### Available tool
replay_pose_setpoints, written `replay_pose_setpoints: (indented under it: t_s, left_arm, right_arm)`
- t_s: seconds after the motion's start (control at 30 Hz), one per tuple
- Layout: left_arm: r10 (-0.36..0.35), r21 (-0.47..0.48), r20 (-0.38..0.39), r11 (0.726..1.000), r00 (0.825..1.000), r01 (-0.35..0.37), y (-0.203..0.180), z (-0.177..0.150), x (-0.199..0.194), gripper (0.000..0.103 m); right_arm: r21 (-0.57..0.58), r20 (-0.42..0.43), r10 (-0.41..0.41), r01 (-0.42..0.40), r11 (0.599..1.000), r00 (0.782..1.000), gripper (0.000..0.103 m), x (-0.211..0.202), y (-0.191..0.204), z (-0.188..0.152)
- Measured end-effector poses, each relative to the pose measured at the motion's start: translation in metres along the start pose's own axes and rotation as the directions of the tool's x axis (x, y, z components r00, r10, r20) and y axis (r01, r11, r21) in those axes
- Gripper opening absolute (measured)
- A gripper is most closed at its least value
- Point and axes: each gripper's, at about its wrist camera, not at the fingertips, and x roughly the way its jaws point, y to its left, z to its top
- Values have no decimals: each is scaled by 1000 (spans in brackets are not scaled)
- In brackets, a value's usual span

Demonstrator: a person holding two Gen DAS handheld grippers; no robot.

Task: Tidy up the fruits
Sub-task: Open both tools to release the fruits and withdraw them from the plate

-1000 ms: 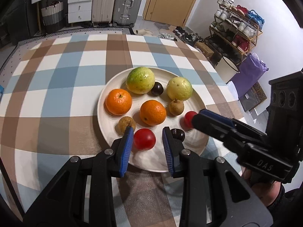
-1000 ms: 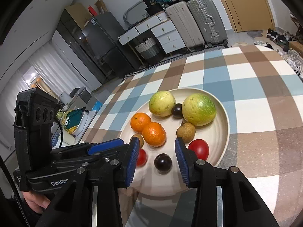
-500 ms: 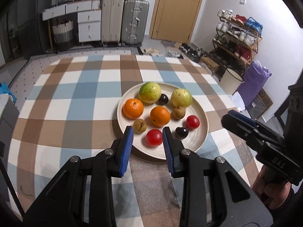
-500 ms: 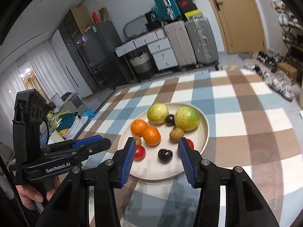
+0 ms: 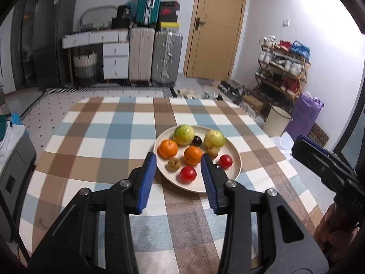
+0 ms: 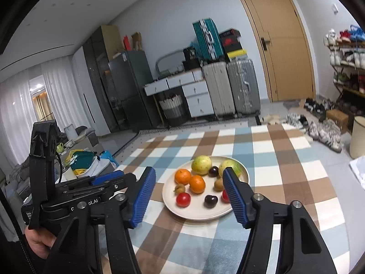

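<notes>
A cream plate on the checked tablecloth holds two green-yellow guavas, two oranges, two red tomatoes, two brown fruits and dark plums. My left gripper is open and empty, held back from the plate's near edge. My right gripper is open and empty, also pulled back above the table; its body shows at the right of the left wrist view. One plum is partly hidden behind my left finger.
The checked tablecloth covers the table. Suitcases, drawers and a door stand at the back. A shoe rack, a white bin and a purple bag are on the right. Clutter lies past the table's left edge.
Both grippers have drawn back and up from the plate, so it looks smaller and farther. The jaws stay open, the right one wider. The fruits have not moved.
</notes>
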Motion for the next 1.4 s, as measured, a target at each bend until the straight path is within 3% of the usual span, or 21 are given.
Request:
replay_pose_setpoints:
  t_s: [0.13,0.27,0.33,0.37,0.47,0.53,0.83,1.07,1.4]
  left_arm:
    - [26,7,87,1000,996,-26,-2,-10,-27,57]
    - [42,5,140,999,989,-44,-6,-22,-48,67]
    - [57,14,176,998,983,-60,-9,-28,-60,83]
    - [65,16,202,997,977,-69,-10,-31,-67,85]
    - [74,7,257,997,964,-78,-9,-39,-89,91]
    - [86,-2,273,996,958,-89,-7,-42,-97,103]
    - [118,-2,333,992,936,-124,1,-63,-115,103]
    - [142,1,336,989,931,-151,6,-78,-107,103]
    - [159,13,356,984,921,-175,12,-93,-86,103]
  right_arm:
    - [-22,67,9,-7,1000,998,76,-20,10,-6]
    - [-25,119,7,-4,1000,993,82,-38,17,-15]
    - [-51,151,-15,23,998,988,95,-48,22,-20]
    - [-64,165,-27,38,997,986,98,-51,24,-23]
    - [-83,197,-32,49,995,980,101,-59,27,-29]
    - [-79,207,-35,52,996,978,102,-63,27,-32]
    - [-103,289,0,31,994,957,102,-73,24,-48]
    - [-151,333,-67,123,981,940,102,-72,28,-60]
    - [-163,288,-122,174,971,950,102,-55,21,-73]
